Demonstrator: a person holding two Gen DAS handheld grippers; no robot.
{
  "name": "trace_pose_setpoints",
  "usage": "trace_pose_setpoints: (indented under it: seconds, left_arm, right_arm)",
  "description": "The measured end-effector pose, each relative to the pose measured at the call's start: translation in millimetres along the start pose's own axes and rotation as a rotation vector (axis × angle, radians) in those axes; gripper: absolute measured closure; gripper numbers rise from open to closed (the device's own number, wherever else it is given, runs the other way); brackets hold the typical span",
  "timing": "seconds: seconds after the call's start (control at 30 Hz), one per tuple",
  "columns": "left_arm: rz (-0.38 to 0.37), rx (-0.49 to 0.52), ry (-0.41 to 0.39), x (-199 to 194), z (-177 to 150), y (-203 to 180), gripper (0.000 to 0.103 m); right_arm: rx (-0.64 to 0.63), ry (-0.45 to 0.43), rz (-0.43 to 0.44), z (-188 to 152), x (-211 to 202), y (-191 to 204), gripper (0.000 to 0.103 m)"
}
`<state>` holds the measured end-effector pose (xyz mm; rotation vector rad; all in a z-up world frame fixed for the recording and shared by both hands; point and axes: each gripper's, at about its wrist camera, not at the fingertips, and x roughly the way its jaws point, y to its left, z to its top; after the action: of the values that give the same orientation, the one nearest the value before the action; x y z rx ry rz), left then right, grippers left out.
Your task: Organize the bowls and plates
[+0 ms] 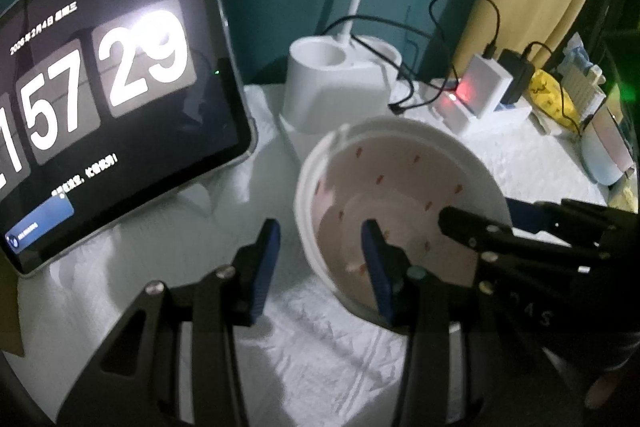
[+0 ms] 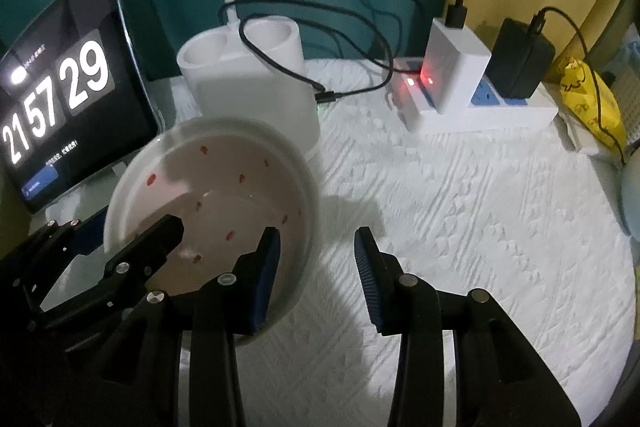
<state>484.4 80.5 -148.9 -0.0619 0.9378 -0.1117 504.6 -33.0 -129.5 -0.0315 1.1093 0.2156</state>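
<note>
A white bowl [image 1: 380,179] [image 2: 224,167] with small red specks inside sits tilted on the white cloth; a double rim shows, as if it is nested in a second white dish. My left gripper [image 1: 320,259] straddles its left rim, one blue pad outside and one inside, with gaps on both sides. My right gripper [image 2: 316,263] straddles the opposite rim the same way, without pressing on it. Each gripper shows in the other's view: the right gripper [image 1: 480,211] reaches in from the right, the left gripper [image 2: 132,231] from the left.
A tablet [image 1: 112,87] [image 2: 60,99] showing a flip clock leans at the left. Behind the bowl stands a white lamp base [image 1: 332,79] with cup holders. A power strip [image 2: 480,107] with chargers and cables, and a yellow bag [image 2: 592,99], lie at the back right. The white cloth [image 2: 480,227] stretches to the right.
</note>
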Motion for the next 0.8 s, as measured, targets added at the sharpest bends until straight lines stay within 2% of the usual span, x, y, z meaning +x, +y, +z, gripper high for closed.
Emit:
trace_pose_setpoints:
  seconds: [0.27, 0.37, 0.43, 0.8]
  left_arm:
    - [-0.018, 0.011, -0.009, 2.8, -0.4, 1.9, 0.061]
    - [-0.051, 0.029, -0.001, 4.4, -2.1, -1.6, 0.074]
    - [-0.045, 0.044, -0.007, 4.3, -2.9, -4.6, 0.077]
    - [-0.047, 0.049, -0.006, 1.6, -2.7, -7.5, 0.082]
  right_arm:
    - [0.01, 0.019, 0.004, -2.1, 10.3, 0.8, 0.063]
    - [-0.004, 0.016, 0.009, -3.0, 11.0, 3.1, 0.073]
    - [-0.025, 0.016, 0.016, -5.0, 11.5, 8.3, 0.086]
    - [-0.031, -0.002, 0.016, -9.0, 5.1, 10.5, 0.086]
